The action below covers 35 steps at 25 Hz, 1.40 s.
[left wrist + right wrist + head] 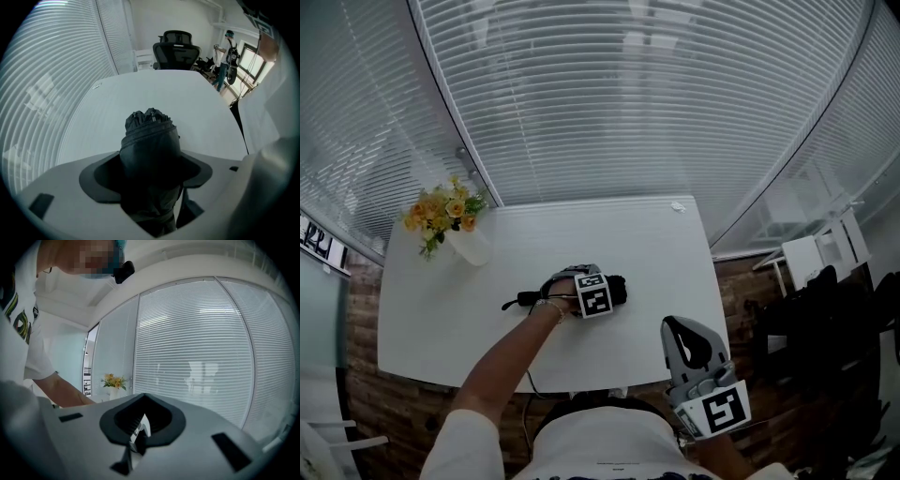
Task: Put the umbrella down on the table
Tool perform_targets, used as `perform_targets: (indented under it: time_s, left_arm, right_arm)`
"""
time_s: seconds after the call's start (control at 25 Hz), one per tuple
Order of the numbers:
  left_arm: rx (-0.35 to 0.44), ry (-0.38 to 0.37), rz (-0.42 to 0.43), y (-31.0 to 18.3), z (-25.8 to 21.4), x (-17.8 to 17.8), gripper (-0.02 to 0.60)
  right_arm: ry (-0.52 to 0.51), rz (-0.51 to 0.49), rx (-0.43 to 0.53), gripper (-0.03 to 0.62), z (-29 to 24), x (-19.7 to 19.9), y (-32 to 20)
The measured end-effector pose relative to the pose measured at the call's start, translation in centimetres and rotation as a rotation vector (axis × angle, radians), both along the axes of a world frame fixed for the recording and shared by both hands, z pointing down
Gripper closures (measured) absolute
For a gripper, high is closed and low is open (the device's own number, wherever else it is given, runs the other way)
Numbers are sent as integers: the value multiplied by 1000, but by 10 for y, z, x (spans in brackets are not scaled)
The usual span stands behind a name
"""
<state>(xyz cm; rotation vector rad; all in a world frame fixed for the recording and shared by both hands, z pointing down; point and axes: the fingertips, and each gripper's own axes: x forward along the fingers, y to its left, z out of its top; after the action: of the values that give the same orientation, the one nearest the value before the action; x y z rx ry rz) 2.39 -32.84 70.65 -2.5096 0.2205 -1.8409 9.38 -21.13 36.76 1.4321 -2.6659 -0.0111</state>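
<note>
A black folded umbrella [619, 289] lies across the middle of the white table [656, 234], its strap end pointing left. My left gripper [581, 292] points steeply down over it, with the person's hand around the gripper. In the left gripper view the umbrella [150, 136] fills the space between the wide-spread jaws, with a slim gap showing beside it, so the left gripper [151, 164] is open around it. My right gripper [682, 333] hovers level off the table's front right corner, empty. In its own view the right gripper [139, 430] has its pads together.
A white vase of yellow flowers [450, 220] stands at the table's back left corner. Slatted blinds behind glass run along the far side. A black office chair [176, 49] and a standing person [228, 51] are beyond the table's far end.
</note>
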Motion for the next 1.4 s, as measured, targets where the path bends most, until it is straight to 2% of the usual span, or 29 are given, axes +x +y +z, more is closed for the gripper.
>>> perform_targets:
  time_s: [0.2,0.44,0.64,0.84,1.0,1.2,1.4]
  left_arm:
    - [51,44,-30,-5,-23,-4,233]
    - [96,155,-140,-14,-65,-15,233]
    - [192,336,-303,-26,-123,-31,235]
    - [298,506,-397,-15,-172,-42,235]
    - [351,692,-484,3,-214,-49,239]
    - [401,916,-612,25,-261,-67,285]
    - [473,1073,-708,49,-297,-86,341]
  right_arm:
    - [-5,-8,3,585,-2,-3,-2]
    - [-6,-19,6,585,-3,-7,-7]
    - [-5,-26,11,585,-3,-11,-15]
    - [-1,-40,13,585,-3,-17,-22]
    - [0,-50,21,585,-6,-21,-27]
    - [3,-62,29,585,-7,-26,-31]
    - [5,-76,35,585,-9,-31,-33]
